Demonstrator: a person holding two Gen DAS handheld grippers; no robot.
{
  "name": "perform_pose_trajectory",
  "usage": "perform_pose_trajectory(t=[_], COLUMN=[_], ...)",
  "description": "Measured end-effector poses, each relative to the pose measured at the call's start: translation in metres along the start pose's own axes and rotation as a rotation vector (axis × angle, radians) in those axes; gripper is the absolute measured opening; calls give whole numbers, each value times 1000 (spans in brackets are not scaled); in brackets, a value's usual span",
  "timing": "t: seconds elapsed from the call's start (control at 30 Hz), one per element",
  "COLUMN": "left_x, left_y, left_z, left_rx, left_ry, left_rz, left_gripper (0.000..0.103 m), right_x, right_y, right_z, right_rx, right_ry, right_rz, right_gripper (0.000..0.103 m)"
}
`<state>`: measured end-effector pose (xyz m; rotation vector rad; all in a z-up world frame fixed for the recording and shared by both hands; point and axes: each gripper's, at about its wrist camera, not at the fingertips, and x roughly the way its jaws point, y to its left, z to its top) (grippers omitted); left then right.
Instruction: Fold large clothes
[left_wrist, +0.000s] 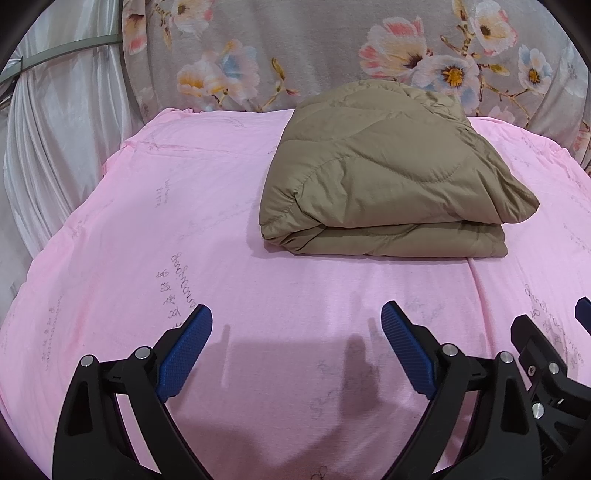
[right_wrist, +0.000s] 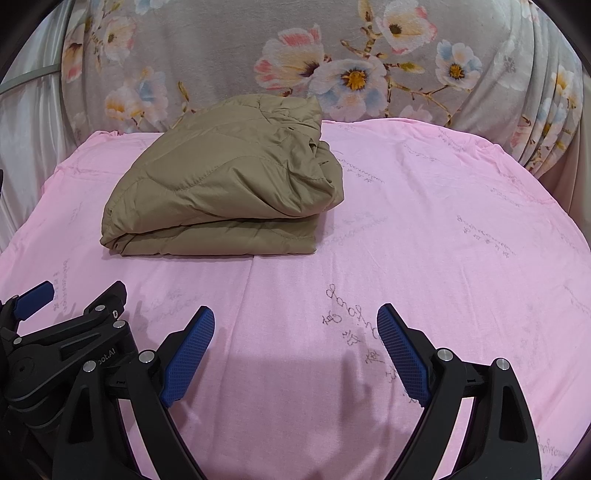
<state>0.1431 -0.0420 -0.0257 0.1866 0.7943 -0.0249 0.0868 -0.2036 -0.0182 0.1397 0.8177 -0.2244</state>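
Left wrist view, left hand-held gripper (left_wrist: 296, 314) spread, right hand-held gripper (right_wrist: 295, 319) spread, folded tan quilted jacket (left_wrist: 384, 173) with sleeves hidden.

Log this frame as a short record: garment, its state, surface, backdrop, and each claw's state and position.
garment: tan quilted jacket
state: folded into a thick stacked bundle, lying flat, nothing gripping it
surface: pink sheet with faint printed script
backdrop: grey floral fabric behind the sheet
left claw: open, empty, over the sheet's near part, short of the jacket
right claw: open, empty, beside the left claw, jacket ahead to its left
contact: neither claw touches the jacket
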Motion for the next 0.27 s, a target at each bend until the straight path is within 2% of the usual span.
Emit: perform_pose_trajectory(t=[0.27], left_x=[0], left_y=[-1], left_z=[1], left_rx=[0], left_ry=[-1], left_rz=[5], left_gripper=[90], right_x=[-1], right_y=[-1], right_z=[1], right_rx=[-7], right_ry=[1], right_rz=[-9], right_gripper=[87])
